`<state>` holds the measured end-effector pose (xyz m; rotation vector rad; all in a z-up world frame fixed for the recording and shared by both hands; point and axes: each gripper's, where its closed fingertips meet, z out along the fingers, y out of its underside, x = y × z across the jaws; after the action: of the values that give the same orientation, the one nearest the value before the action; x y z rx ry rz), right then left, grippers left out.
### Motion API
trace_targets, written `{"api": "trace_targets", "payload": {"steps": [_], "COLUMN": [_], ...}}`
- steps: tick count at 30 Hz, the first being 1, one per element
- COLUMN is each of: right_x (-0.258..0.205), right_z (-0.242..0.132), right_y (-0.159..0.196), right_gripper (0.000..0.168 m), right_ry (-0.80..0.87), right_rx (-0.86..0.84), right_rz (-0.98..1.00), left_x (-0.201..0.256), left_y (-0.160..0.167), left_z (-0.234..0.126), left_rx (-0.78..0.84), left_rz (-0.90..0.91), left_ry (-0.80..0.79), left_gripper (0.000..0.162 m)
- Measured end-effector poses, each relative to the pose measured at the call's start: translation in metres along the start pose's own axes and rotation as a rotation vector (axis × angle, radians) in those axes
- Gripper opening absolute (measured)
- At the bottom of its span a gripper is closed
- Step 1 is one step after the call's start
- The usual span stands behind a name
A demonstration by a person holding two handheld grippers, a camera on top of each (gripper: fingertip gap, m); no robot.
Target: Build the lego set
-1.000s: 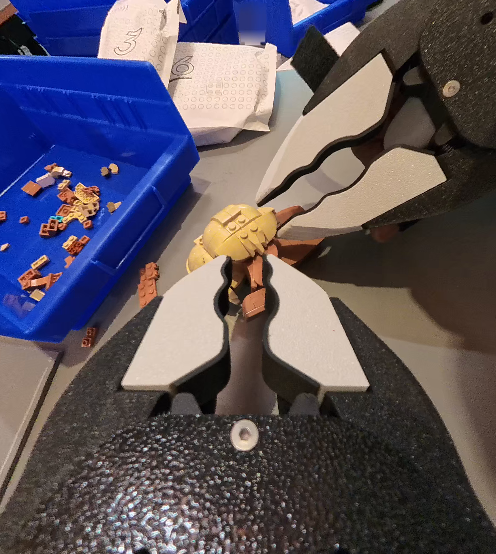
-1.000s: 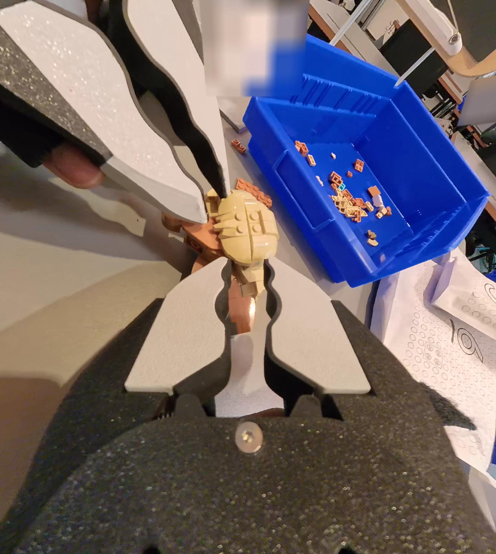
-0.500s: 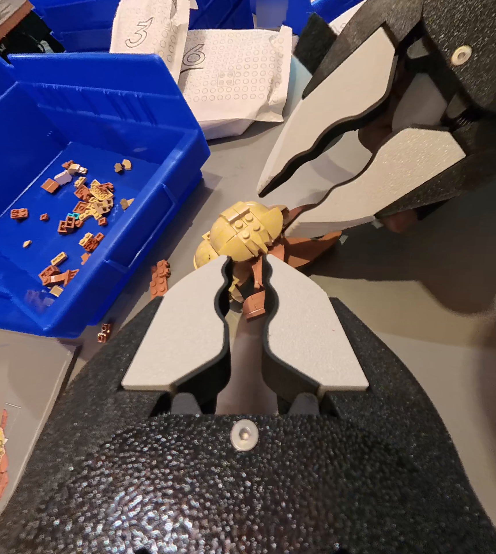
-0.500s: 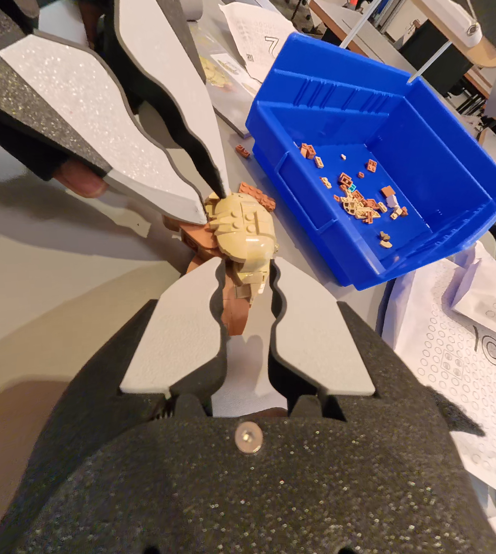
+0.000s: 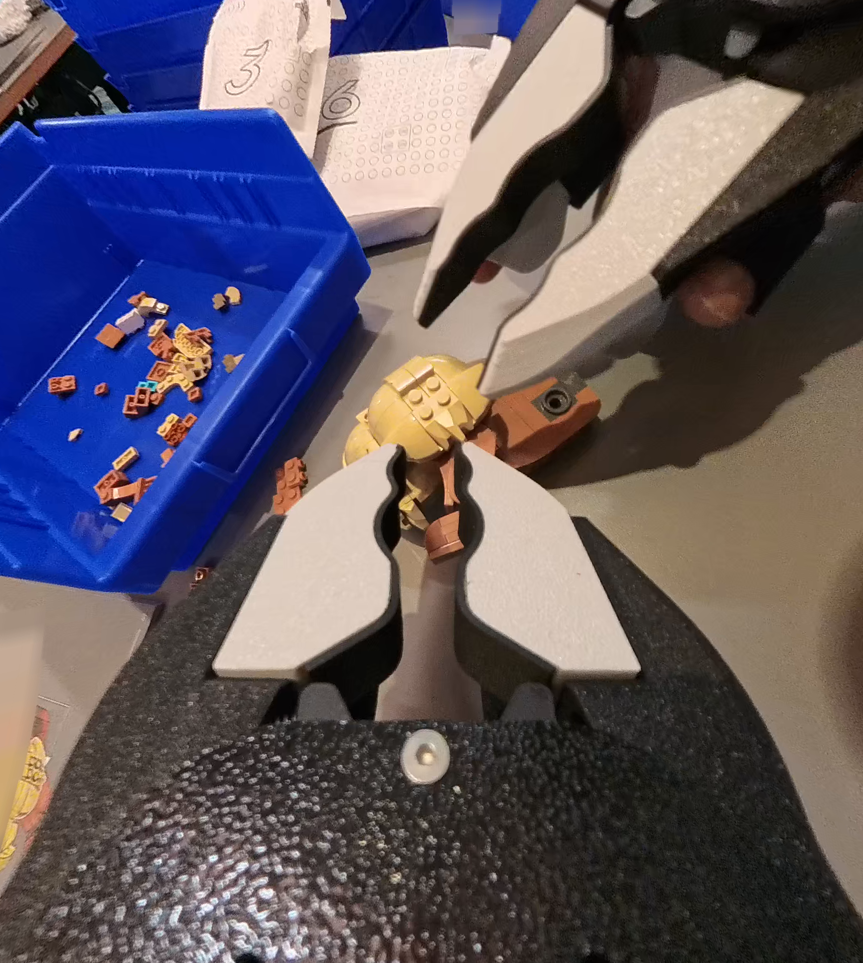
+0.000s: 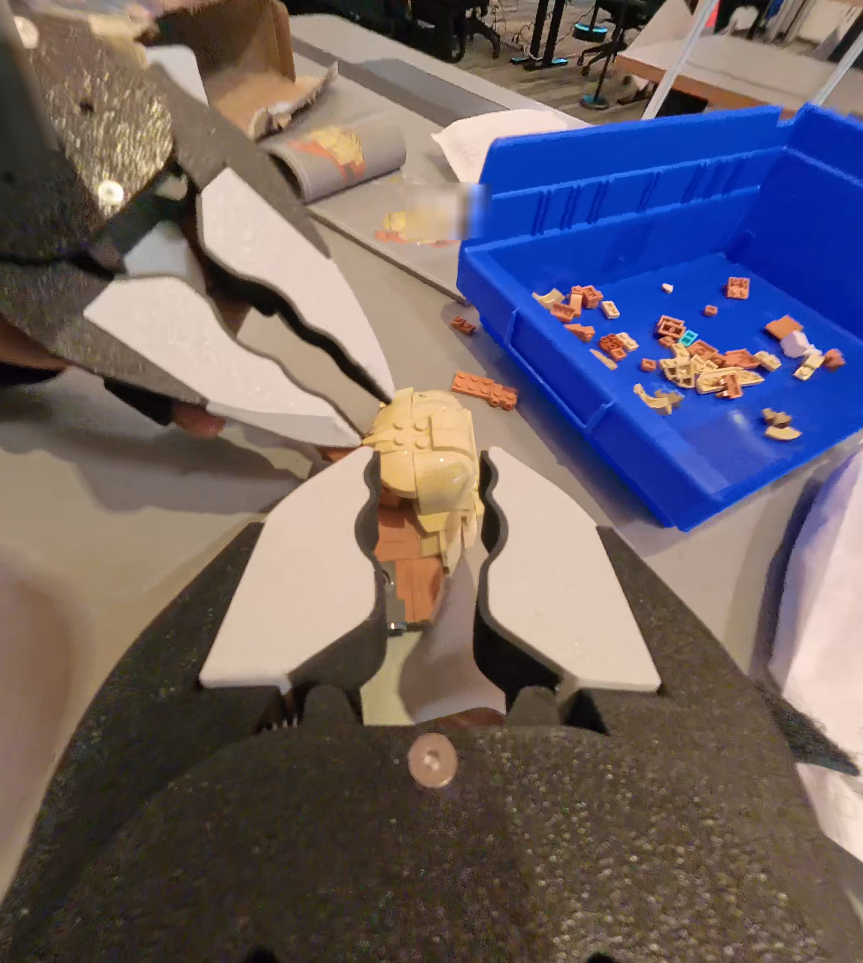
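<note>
A: Lego model [image 5: 421, 411], tan dome on a brown body, lies on the grey surface [image 5: 732, 547] just right of the blue bin [image 5: 262, 172] of loose bricks [image 5: 169, 375]. What has changed?

B: The right gripper [image 6: 429, 458] has let go and pulled back; its jaws now stand spread either side of the model. The left gripper [image 5: 429, 458] keeps its jaws clenched on a brown limb, so likely a regrasp.

A: Any difference between views?

B: Only the left wrist view shows the body's dark socket [image 5: 554, 401]; only the right shows the booklet [image 6: 335, 156].
</note>
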<state>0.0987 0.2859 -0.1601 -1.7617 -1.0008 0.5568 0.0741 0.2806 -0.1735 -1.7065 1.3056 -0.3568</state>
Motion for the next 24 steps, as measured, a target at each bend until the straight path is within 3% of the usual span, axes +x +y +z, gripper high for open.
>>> {"api": "trace_targets", "payload": {"steps": [6,24], "right_x": [0.0044,0.0028], "right_z": [0.0072,0.0103], "right_y": [-0.0014,0.0025], "right_gripper": [0.036,0.031], "right_ry": [-0.085,-0.14], "right_rx": [-0.006,0.001], "right_rz": [0.135,0.225], "left_x": [0.0002,-0.0005], "left_y": [0.0004,-0.0016], "left_z": [0.0001,0.0007], "left_rx": [0.0,0.019], "left_rz": [0.008,0.034], "left_ry": [0.0,0.001], "left_gripper": [0.017,0.016]}}
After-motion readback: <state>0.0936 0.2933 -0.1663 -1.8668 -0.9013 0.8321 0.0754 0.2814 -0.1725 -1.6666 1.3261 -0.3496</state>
